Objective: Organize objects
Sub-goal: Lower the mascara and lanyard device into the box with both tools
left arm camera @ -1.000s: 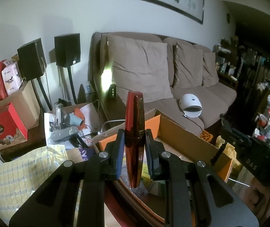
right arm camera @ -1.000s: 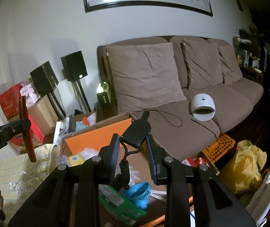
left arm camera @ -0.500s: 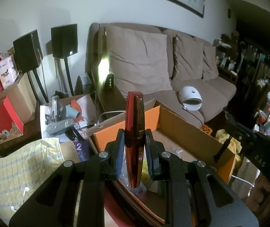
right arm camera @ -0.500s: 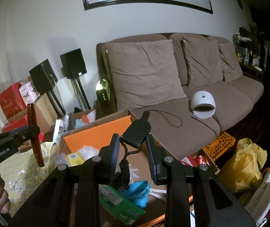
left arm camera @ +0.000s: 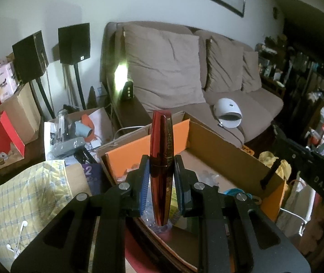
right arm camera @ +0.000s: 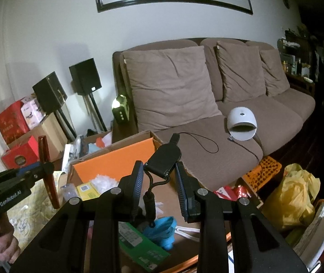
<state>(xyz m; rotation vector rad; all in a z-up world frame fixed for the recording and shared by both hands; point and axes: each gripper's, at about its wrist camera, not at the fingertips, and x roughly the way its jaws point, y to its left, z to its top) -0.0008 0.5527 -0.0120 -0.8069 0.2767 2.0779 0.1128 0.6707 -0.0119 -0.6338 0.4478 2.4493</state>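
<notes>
My left gripper (left arm camera: 161,168) is shut on a glossy red mascara tube (left arm camera: 161,159) with gold lettering, held upright above the near rim of an open cardboard box (left arm camera: 225,150) with orange inner flaps. The tube (right arm camera: 48,170) and left gripper (right arm camera: 46,167) also show at the left of the right wrist view. My right gripper (right arm camera: 159,173) is shut on a black plug-like device (right arm camera: 164,159) with a dangling black cord, held above the same box (right arm camera: 114,159).
In the box lie a green packet (right arm camera: 139,245), a blue item (right arm camera: 164,229), a yellow packet (right arm camera: 87,190) and plastic wrap. A brown sofa (right arm camera: 207,104) with a white dome lamp (right arm camera: 241,122) stands behind. A yellow checked cloth (left arm camera: 21,193), speakers (left arm camera: 73,43) and red boxes (left arm camera: 0,141) are left; a yellow bag (right arm camera: 293,195) is right.
The left gripper with the mascara tube has moved toward the box and a little lower. The right gripper with the black device has barely moved.
</notes>
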